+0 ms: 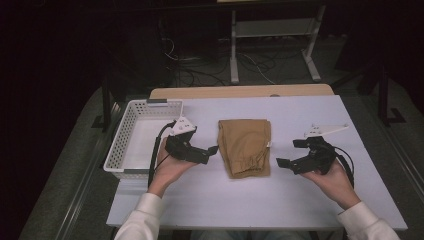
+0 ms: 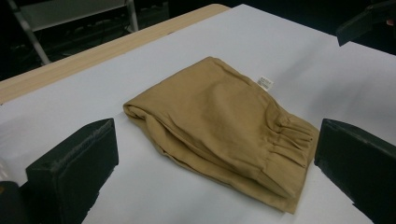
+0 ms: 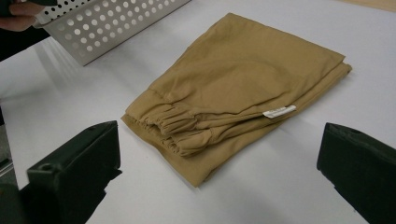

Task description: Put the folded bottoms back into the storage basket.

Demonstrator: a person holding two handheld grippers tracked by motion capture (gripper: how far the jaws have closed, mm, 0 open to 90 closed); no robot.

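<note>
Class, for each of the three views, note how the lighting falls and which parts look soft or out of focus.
High view: the white table is lit, the room behind nearly black. Left gripper view: the tan folded garment is fairly sharp, the near black jaws soft-edged. Right gripper view: even light, the perforated basket slightly soft.

A white perforated basket (image 1: 131, 145) is seen at nine o'clock; a metal frame (image 1: 272, 35) is parked at twelve, off-table.
</note>
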